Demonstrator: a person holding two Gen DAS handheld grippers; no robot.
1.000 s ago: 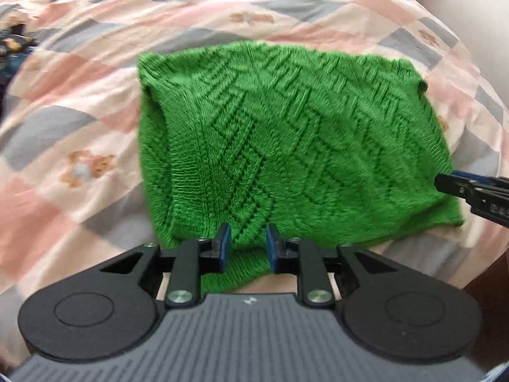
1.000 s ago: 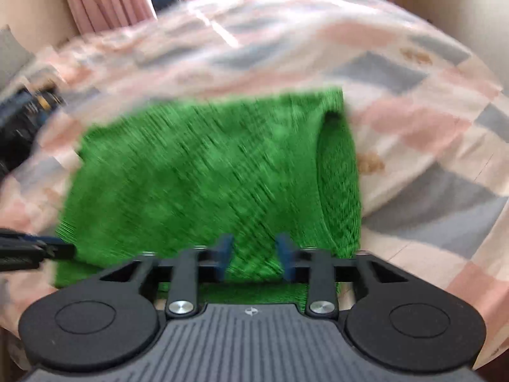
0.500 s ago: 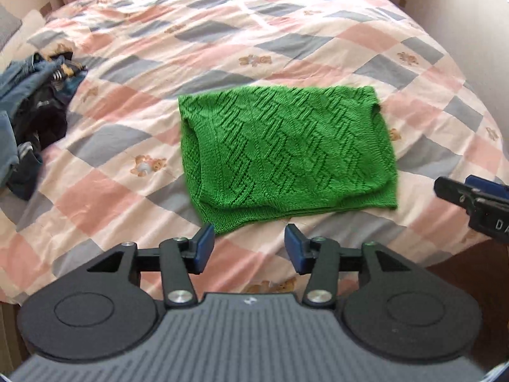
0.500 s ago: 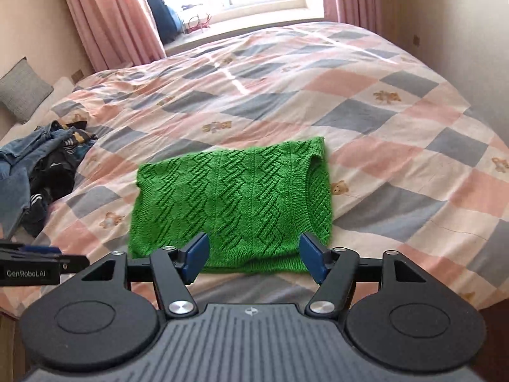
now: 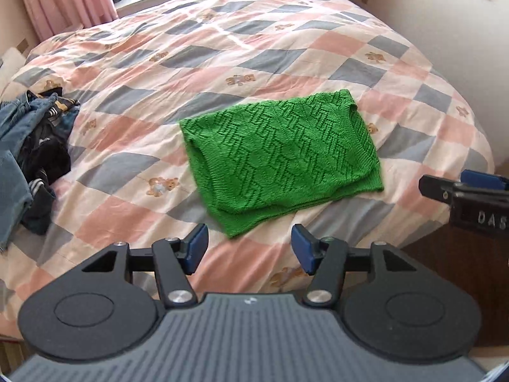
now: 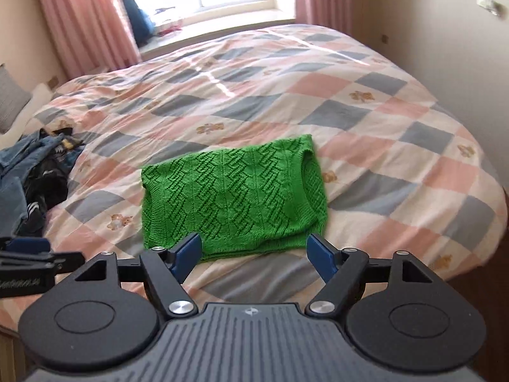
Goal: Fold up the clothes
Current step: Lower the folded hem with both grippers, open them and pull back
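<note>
I held both tools back from the bed, above its near edge, and neither had anything in it. My left tool (image 5: 249,248) stood with its blue pads spread wide and only quilt between them; my right tool (image 6: 254,256) gaped just as wide, its pads framing the near hem of the garment without touching it.

The bright green cable-knit sweater (image 6: 235,195) lay as a flat folded rectangle on the pink, grey and cream checked quilt (image 5: 222,51) of the bed, near the edge closest to me. One layer sat on another, the lower one peeping out along the near side, and a rounded fold edge showed at the right end. I judged this garment's fold done, or nearly, and the step in hand to be the release and pull-away between pieces.

Well apart to the left sat a heap of blue denim and dark clothes (image 5: 28,156), unfolded. The next move, as I judged it, called for swinging the left tool over to that pile, closing on a single loose edge, and lifting one piece clear without dragging its neighbours. I would then spread it on bare quilt beside the sweater, not over it.
</note>
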